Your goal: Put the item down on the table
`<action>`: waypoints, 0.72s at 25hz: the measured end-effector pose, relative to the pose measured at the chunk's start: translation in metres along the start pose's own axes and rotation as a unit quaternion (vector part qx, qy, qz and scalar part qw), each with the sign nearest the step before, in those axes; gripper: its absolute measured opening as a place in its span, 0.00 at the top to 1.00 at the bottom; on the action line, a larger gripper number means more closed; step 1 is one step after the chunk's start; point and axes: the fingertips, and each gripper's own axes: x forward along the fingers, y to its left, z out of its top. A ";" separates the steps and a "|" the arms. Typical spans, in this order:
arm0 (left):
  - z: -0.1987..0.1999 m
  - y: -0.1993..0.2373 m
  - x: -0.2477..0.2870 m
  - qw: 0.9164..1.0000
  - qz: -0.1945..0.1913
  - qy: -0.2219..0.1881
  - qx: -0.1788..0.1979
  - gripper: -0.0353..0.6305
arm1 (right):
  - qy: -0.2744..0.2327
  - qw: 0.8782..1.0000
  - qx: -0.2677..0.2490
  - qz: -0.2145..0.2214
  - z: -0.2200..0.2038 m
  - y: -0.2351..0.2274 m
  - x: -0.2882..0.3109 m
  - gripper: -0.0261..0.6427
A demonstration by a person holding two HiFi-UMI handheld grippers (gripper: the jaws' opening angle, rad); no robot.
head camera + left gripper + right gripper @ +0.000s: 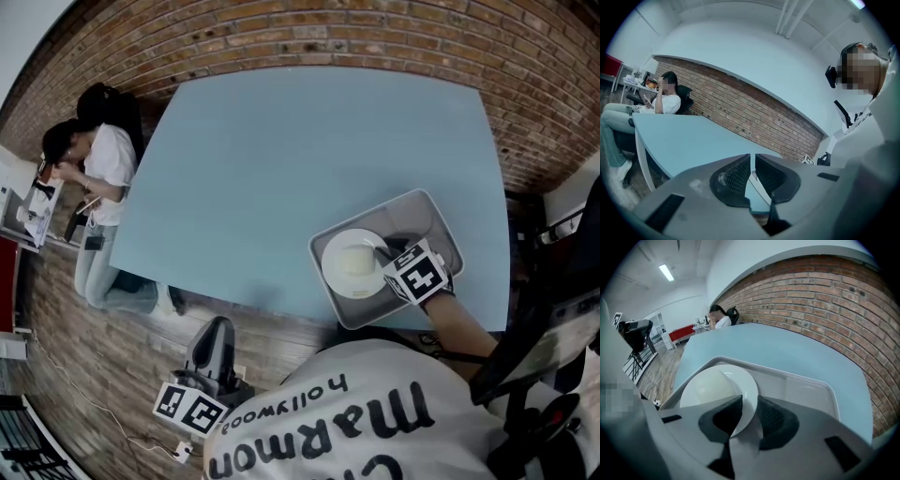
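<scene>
A white plate [352, 262] with a pale rounded middle lies inside a grey tray [433, 208] at the near right of the light blue table [309, 159]. My right gripper [384, 265] comes in from the plate's right side. In the right gripper view the plate [717, 385] has its near rim between the jaws, and the right gripper [749, 413] is shut on it over the tray [806, 385]. My left gripper [217, 326] hangs low beside my body, off the table's near left edge. In its own view the left gripper [753, 171] is shut on nothing, pointing across the table [679, 136].
A person [98, 173] sits at the table's far left corner, also in the left gripper view as a person [663, 101]. A brick wall [375, 37] runs behind the table. Dark equipment [553, 328] stands to my right. A cable [94, 403] lies on the wooden floor.
</scene>
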 end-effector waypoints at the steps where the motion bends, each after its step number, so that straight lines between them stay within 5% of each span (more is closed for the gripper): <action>1: -0.001 0.000 0.001 1.000 -0.001 0.001 -0.001 0.89 | 0.009 1.000 -0.006 0.006 0.000 0.000 0.001 0.83; 9: -0.003 -0.005 0.010 1.000 -0.007 0.005 -0.002 0.89 | 0.056 0.997 -0.057 0.017 0.001 0.003 0.002 0.83; 14: -0.010 -0.008 0.018 0.999 -0.024 0.026 0.000 0.89 | 0.013 1.000 -0.027 0.001 0.007 0.002 -0.008 0.83; 18: -0.009 -0.005 0.033 0.998 -0.052 0.041 0.002 0.89 | -0.085 0.996 0.020 0.027 0.027 0.010 -0.026 0.83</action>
